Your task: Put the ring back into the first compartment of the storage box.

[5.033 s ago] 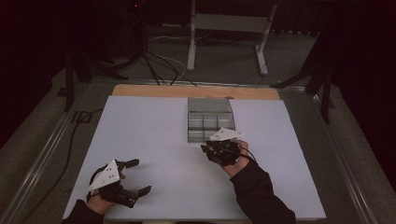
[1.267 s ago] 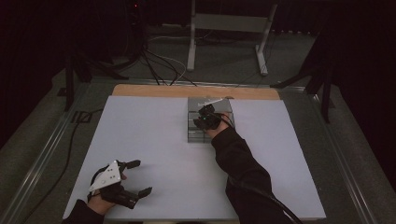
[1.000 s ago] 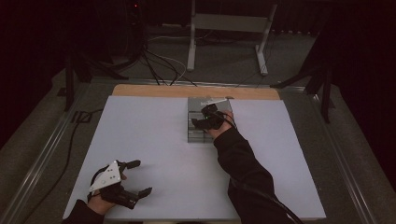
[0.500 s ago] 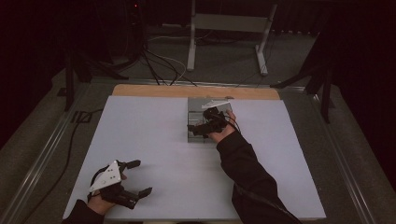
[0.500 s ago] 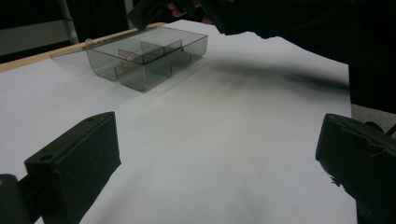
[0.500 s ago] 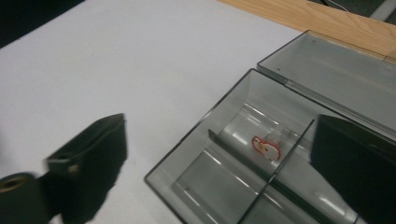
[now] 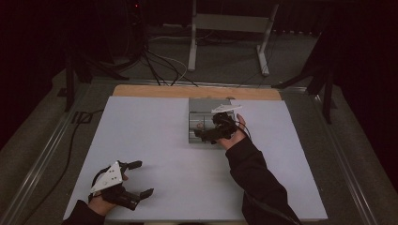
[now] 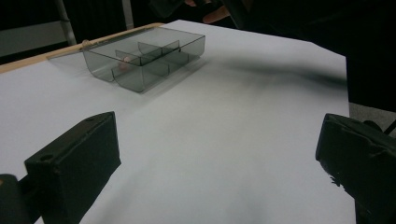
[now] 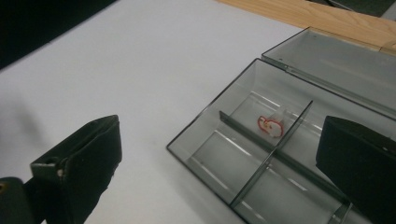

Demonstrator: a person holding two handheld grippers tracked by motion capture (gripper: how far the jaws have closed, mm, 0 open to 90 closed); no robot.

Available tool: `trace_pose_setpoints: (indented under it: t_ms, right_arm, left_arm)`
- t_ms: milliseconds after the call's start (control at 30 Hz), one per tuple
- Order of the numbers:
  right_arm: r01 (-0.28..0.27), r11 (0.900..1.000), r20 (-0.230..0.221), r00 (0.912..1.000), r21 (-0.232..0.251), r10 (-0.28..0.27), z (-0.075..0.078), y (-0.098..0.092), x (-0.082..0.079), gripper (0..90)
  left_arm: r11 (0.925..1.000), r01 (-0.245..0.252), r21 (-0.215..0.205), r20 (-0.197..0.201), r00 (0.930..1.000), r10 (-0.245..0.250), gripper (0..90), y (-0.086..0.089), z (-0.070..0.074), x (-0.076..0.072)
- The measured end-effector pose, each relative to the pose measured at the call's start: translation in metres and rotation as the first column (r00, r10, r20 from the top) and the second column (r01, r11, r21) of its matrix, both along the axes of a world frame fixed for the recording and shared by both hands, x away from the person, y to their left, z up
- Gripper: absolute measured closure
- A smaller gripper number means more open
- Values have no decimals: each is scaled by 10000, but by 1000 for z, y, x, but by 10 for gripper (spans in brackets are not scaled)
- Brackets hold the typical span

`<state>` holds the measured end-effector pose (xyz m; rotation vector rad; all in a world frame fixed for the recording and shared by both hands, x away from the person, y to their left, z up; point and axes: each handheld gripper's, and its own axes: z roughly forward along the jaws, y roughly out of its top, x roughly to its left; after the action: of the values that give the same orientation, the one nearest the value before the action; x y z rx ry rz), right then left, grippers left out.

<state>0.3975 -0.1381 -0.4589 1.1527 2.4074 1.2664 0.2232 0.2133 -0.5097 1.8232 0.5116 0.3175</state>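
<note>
Right gripper (image 7: pixel 202 136) has drawn back, jaws just spread, empty; small item (image 9: pixel 272 124) lies in box (image 9: pixel 219 154).

white table sheet (image 7: pixel 155 140) covers the work area, bare wood strip (image 7: pixel 150 91) along its far edge. grey carpet floor (image 7: pixel 225 61) beyond. metal stand (image 7: pixel 230 28) with two legs at the back, a bundle of black cables (image 7: pixel 155 65) left of it. another cable (image 7: pixel 70 140) runs along the table's left side. dark curtain (image 7: pixel 42 37) behind.

No text, label or number can be read anywhere here.
</note>
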Motion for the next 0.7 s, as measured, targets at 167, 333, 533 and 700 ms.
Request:
trace_pose_setpoints:
  t_ms: [167, 333, 533, 700]
  right_arm:
    - [0, 10000, 143, 9999, -52, 1, 3, -6, -7, 0]
    - [76, 10000, 329, 9994, 52, -78, 6, -17, -20, 0]
    - [98, 9997, 371, 9993, 211, -106, 7, -28, -34, 0]
    - [73, 9999, 444, 9990, 138, -79, 2, -40, -47, 1]
  left_arm:
    - [10000, 61, 29, 8, 10000, -61, 5, -1, 0, 0]
    - [9999, 106, 53, -11, 9999, -106, 5, -2, 0, 2]
    - [9999, 120, 53, -17, 9999, -120, 5, -2, 0, 2]
    - [10000, 92, 14, 7, 10000, -92, 5, -2, 0, 1]
